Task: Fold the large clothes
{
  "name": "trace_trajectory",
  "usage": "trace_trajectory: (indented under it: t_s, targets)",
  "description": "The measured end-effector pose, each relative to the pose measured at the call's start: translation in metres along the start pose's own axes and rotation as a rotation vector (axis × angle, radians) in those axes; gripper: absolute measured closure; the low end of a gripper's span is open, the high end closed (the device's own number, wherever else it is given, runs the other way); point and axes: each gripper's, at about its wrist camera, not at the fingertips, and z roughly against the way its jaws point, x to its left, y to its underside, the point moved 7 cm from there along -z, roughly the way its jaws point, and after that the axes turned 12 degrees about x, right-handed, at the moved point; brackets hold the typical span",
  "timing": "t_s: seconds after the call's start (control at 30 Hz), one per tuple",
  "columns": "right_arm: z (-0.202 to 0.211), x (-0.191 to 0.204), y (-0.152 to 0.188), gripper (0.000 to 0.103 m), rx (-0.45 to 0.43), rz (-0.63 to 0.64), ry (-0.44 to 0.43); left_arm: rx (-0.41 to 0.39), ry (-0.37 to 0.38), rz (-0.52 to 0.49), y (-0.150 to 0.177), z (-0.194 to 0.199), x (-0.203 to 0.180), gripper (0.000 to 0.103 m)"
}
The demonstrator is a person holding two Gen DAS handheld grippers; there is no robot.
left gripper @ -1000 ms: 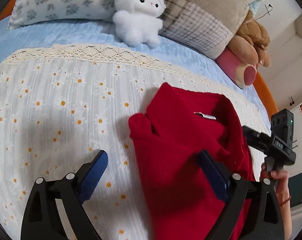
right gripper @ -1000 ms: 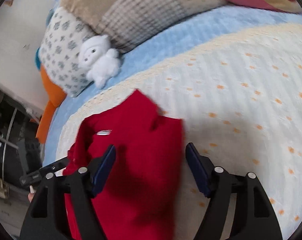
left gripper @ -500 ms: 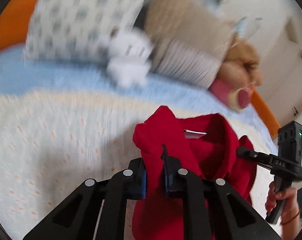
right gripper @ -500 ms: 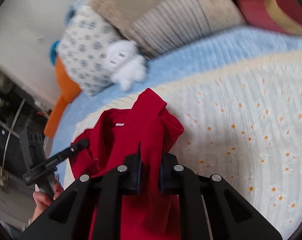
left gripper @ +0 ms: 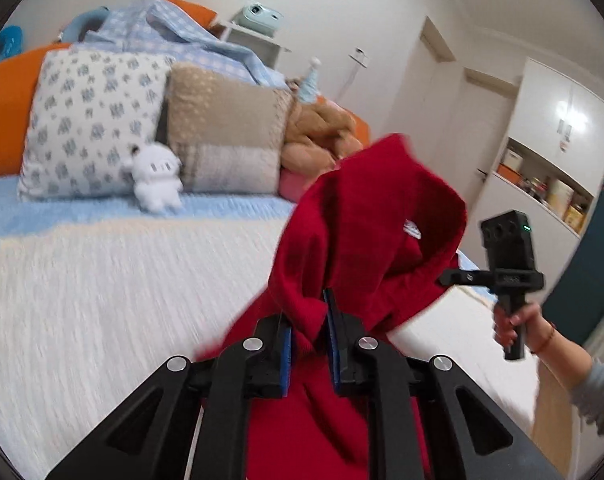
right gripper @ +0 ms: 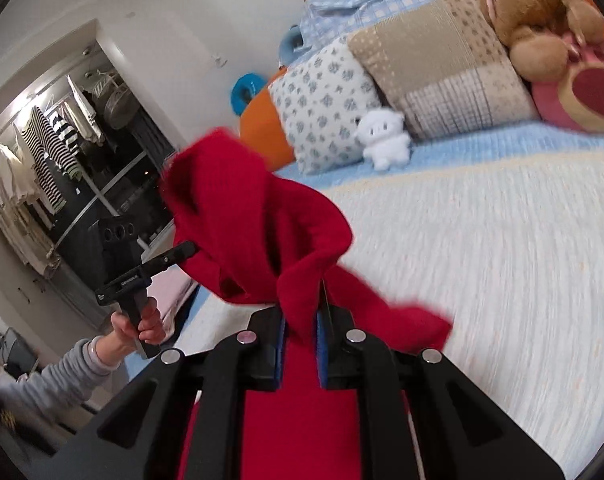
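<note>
A red knit garment [left gripper: 366, 220] hangs in the air above the bed, held by both grippers near its shoulders. My left gripper [left gripper: 308, 316] is shut on a bunch of its fabric. My right gripper [right gripper: 302, 320] is shut on another bunch; the garment [right gripper: 254, 220] rises and flops over in front of it. A white neck label [left gripper: 412, 229] shows inside the collar. The right gripper also shows in the left wrist view [left gripper: 450, 280], and the left gripper in the right wrist view [right gripper: 186, 250]. The garment's lower part drops below both views.
The bed with a white daisy-print cover [left gripper: 122, 300] lies below. At its head sit a floral pillow [left gripper: 90, 120], a beige patchwork pillow [left gripper: 226, 132], a white plush lamb [left gripper: 156, 178] and a brown teddy bear [right gripper: 542, 20]. Shelves [left gripper: 542, 192] stand right, a clothes rack [right gripper: 42, 152] left.
Both grippers closed on the red garment as it lay on the bed, then lifted it up off the cover. Both views have tilted up toward the pillows and walls.
</note>
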Motion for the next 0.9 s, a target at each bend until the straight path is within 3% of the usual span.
trace_trajectory:
  t_s: [0.2, 0.37, 0.43, 0.47, 0.5, 0.53, 0.63, 0.7, 0.8, 0.87, 0.9]
  targets:
    - [-0.019, -0.014, 0.074, 0.09, 0.026, -0.023, 0.01, 0.121, -0.035, -0.04, 0.087, -0.022, -0.008, 0.083]
    - [-0.04, -0.029, 0.109, 0.083, 0.048, -0.021, 0.1, 0.218, -0.048, -0.067, 0.134, -0.05, -0.004, 0.075]
    - [-0.043, -0.032, 0.116, 0.058, 0.079, -0.025, 0.144, 0.248, -0.077, -0.079, 0.142, -0.05, -0.006, 0.069]
    - [-0.04, -0.029, 0.12, 0.052, 0.102, -0.019, 0.168, 0.256, -0.083, -0.085, 0.146, -0.046, -0.008, 0.065]
    - [-0.036, -0.027, 0.124, 0.035, 0.118, -0.006, 0.183, 0.28, -0.092, -0.096, 0.15, -0.038, -0.01, 0.047]
    - [-0.029, -0.021, 0.128, 0.029, 0.129, 0.019, 0.207, 0.298, -0.097, -0.099, 0.152, -0.031, -0.012, 0.026]
    - [-0.001, 0.003, 0.139, 0.028, 0.128, 0.081, 0.211, 0.293, -0.047, -0.124, 0.155, 0.01, -0.028, 0.023]
    - [0.024, 0.027, 0.137, 0.024, 0.062, 0.12, 0.178, 0.253, -0.007, -0.15, 0.145, 0.043, -0.042, 0.02]
    - [0.041, 0.051, 0.105, 0.028, -0.065, 0.171, 0.178, 0.14, 0.056, -0.164, 0.106, 0.066, -0.065, 0.012]
    - [0.03, 0.047, 0.08, 0.05, -0.093, 0.148, 0.222, 0.104, 0.063, -0.142, 0.081, 0.058, -0.072, 0.012]
    - [0.019, 0.037, 0.07, 0.076, -0.079, 0.108, 0.257, 0.113, 0.066, -0.125, 0.069, 0.042, -0.077, 0.012]
